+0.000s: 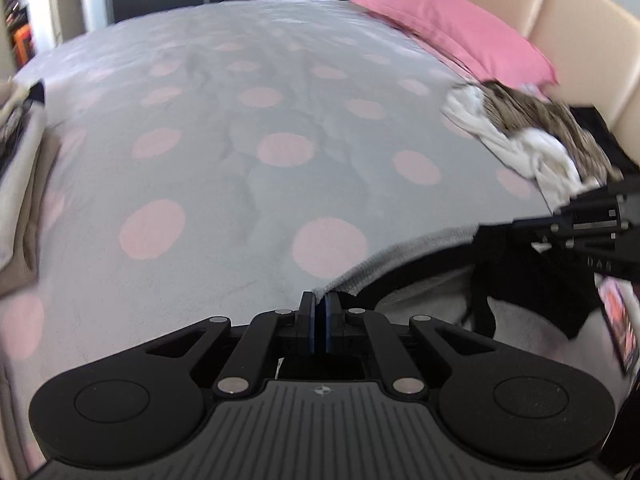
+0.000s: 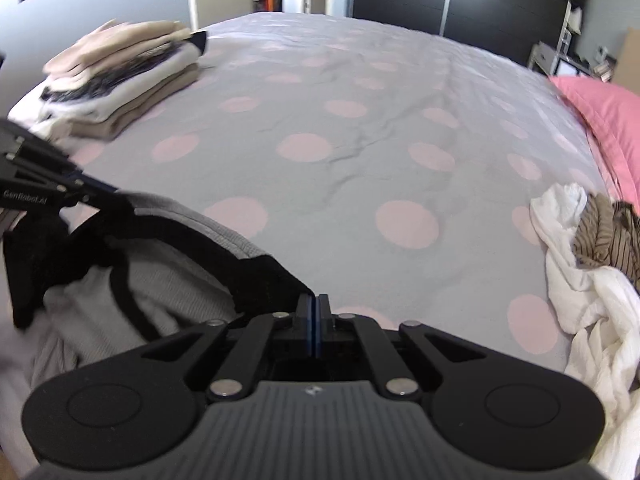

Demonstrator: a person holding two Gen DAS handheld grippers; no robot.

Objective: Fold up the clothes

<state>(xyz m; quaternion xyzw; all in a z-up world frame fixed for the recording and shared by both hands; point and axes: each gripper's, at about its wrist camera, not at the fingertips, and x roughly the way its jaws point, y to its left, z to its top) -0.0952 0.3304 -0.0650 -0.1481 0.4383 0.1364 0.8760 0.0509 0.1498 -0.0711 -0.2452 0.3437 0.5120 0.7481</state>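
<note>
Two hand-held grippers lift a grey garment with black trim [image 2: 168,280] off the near edge of a bed, apparently to spread it for folding. The left gripper [image 1: 320,300] has its fingers closed on the grey ribbed edge of the cloth; the right gripper [image 2: 314,304] has its fingers closed on the black-trimmed edge of the same piece. The garment hangs slack between the two grips, its body sagging toward the near edge, which suggests it is being held by one border so the rest can fall open and be laid flat. Both grippers are pitched steeply downward over the bed, side by side and apart, each visible at the margin of the other's view.

Beyond them lies the grey bedspread with pink dots [image 1: 280,148], wrinkled through the middle and otherwise free for the fold. Toward the right edge, near the headboard, a crumpled heap of unfolded clothes [image 2: 592,264], white cloth and a brown striped piece, waits its turn. At the far left corner a neat stack of folded clothes [image 2: 120,80] in beige and white shows work already done. A pink pillow [image 1: 460,28] rests against the padded headboard [image 1: 560,0] on the right.
</note>
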